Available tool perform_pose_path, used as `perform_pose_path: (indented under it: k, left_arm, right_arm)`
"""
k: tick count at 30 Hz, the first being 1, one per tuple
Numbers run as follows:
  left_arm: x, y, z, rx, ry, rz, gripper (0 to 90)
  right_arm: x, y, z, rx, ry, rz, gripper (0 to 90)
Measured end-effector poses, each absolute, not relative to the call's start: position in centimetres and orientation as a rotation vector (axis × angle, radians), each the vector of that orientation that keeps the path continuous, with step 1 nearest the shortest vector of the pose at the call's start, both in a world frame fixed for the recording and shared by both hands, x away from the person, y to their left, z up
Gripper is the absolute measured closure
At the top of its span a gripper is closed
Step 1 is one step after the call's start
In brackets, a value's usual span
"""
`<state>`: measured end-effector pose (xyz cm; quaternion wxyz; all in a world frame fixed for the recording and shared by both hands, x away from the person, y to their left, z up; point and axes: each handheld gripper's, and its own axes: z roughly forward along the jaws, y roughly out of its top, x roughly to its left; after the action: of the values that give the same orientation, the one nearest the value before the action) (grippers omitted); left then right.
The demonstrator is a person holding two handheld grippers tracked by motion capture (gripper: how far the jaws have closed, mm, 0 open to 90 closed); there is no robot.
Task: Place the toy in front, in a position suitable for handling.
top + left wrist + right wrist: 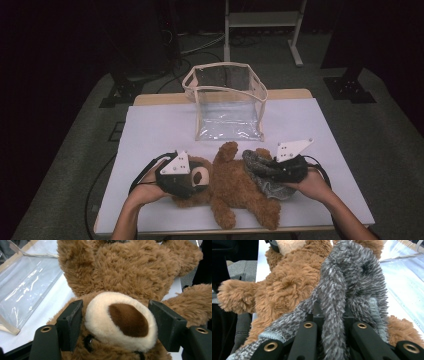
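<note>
teddy bear (235, 187) lies crosswise, head left between the left gripper's (182, 181) wide jaws; right gripper (280, 170) clamps grey cloth (262, 167).

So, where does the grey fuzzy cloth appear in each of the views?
High view: grey cloth right of centre, over the teddy bear.
Left gripper view: I cannot find it.
Right gripper view: centre, draped over the tool.
Shared landmark: the clear plastic bag.

Dark room; grey carpet floor (70, 150); white-topped wooden table (150, 125); white metal stand (260, 20) behind; cables (200, 45) on floor.
</note>
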<state>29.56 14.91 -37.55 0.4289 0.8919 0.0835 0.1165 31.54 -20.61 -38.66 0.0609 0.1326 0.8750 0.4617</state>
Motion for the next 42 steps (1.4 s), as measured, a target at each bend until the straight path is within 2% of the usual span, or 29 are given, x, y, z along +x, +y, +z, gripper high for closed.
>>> perform_pose_path:
  k: [7,17,22,25,34,37,42]
  left_arm:
    - [29.5,15.7,-37.0,2.205,0.225,0.264,28.6]
    - [29.8,17.0,-35.9,2.125,0.275,0.243,36.0]
    - [29.9,16.6,-36.7,2.163,0.275,0.156,42.0]
    - [29.8,16.1,-37.1,2.19,0.265,0.11,42.7]
    - [29.5,15.9,-37.3,2.224,0.234,0.129,43.2]
    - [29.5,15.9,-37.3,2.22,0.236,0.129,43.4]
    - [29.5,15.9,-37.4,2.212,0.239,0.129,43.5]
  right_arm:
    - [31.4,-20.7,-39.0,0.417,2.649,1.414,79.8]
    - [30.9,-21.0,-39.6,0.42,2.659,1.408,79.9]
    - [30.7,-20.9,-39.6,0.414,2.664,1.412,79.9]
    - [30.5,-20.8,-39.1,0.385,2.674,1.387,79.8]
    - [31.6,-18.7,-35.6,0.269,2.639,1.332,79.8]
    - [32.4,-18.4,-36.0,0.28,2.659,1.293,79.8]
    - [33.1,-20.8,-37.6,0.383,2.663,1.28,79.8]
